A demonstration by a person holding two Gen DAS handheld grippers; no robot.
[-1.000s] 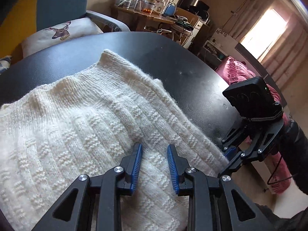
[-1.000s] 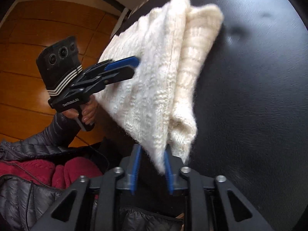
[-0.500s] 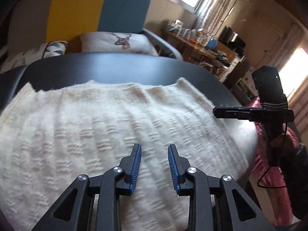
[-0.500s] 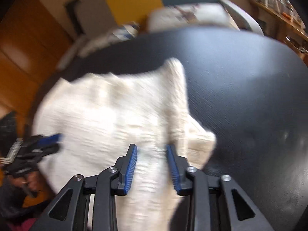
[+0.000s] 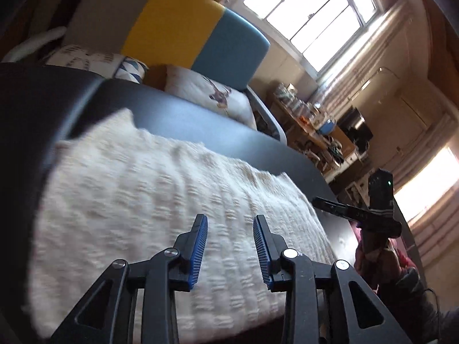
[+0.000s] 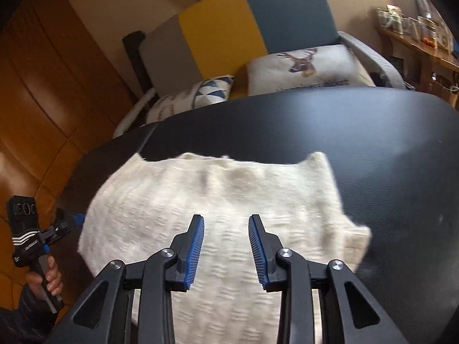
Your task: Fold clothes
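Sweater [image 6: 218, 209] flat on table [image 6: 373, 143], both tongs [image 5: 229, 246] [image 6: 226, 243] parted, empty

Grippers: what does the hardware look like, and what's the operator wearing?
Both the left gripper and right gripper have black angular linkage arms with silver pivot bolts and ribbed blue pads. Each carries a black camera block with white stripes and a pistol handle. The sleeve is dark and quilted.
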